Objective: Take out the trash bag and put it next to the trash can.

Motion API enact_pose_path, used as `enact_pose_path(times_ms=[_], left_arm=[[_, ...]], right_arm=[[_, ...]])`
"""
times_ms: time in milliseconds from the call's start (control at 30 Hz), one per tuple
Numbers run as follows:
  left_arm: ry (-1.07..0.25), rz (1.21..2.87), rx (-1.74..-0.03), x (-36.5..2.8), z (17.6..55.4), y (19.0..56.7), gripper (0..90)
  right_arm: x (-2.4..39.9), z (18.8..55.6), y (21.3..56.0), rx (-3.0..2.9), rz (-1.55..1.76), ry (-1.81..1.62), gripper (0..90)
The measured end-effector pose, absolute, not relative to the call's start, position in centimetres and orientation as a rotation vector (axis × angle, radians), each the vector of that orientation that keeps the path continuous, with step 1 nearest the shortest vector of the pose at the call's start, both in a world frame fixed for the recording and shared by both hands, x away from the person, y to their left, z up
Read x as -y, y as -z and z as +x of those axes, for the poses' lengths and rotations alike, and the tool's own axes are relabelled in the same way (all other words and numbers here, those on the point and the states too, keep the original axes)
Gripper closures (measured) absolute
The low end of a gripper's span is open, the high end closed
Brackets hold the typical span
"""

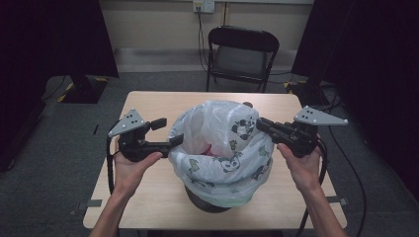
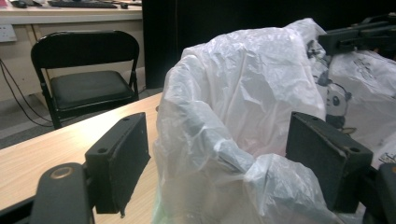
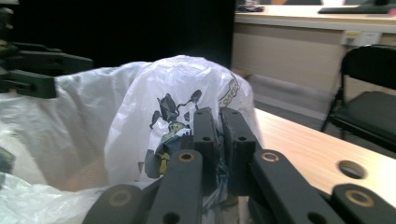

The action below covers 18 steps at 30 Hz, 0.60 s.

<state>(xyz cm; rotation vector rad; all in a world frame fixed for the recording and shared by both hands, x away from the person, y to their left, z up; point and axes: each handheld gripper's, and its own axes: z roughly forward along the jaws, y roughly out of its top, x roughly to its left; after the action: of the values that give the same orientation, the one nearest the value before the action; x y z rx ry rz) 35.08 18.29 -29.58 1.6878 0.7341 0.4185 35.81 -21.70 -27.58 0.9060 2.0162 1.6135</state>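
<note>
Right gripper clenched on plastic bag rim. Left gripper released, bag edge loose between its jaws.

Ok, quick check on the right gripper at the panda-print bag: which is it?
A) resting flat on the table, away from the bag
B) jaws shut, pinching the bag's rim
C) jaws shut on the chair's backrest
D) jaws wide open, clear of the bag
B: in the right gripper view the right gripper has its two jaws together with a fold of the bag pinched between them; the high view shows it at the bag's right rim.
</note>
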Motion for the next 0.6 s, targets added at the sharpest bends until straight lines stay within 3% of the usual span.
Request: enact_pose_path(times_ms=[100, 233, 467, 600], left_arm=[[-0.396, 1.681, -0.731, -18.42, 35.24, 29.66, 25.4], [-0.384, 1.68, -0.716, -18.41, 35.44, 29.68, 39.2], [-0.448, 1.638, -0.751, -18.89, 35.7, 29.43, 70.0], [-0.436, 1.624, -0.724, -18.93, 35.8, 29.07, 83.1]], right_arm=[[21.72, 36.0, 27.9, -2.019, 0.912, -1.649, 85.9], [21.72, 36.14, 27.94, -2.017, 0.915, -1.684, 85.8], [21.05, 36.2, 27.59, -2.03, 0.889, -1.694, 84.8], [20.99, 36.26, 27.62, -2.027, 0.889, -1.687, 84.3]])
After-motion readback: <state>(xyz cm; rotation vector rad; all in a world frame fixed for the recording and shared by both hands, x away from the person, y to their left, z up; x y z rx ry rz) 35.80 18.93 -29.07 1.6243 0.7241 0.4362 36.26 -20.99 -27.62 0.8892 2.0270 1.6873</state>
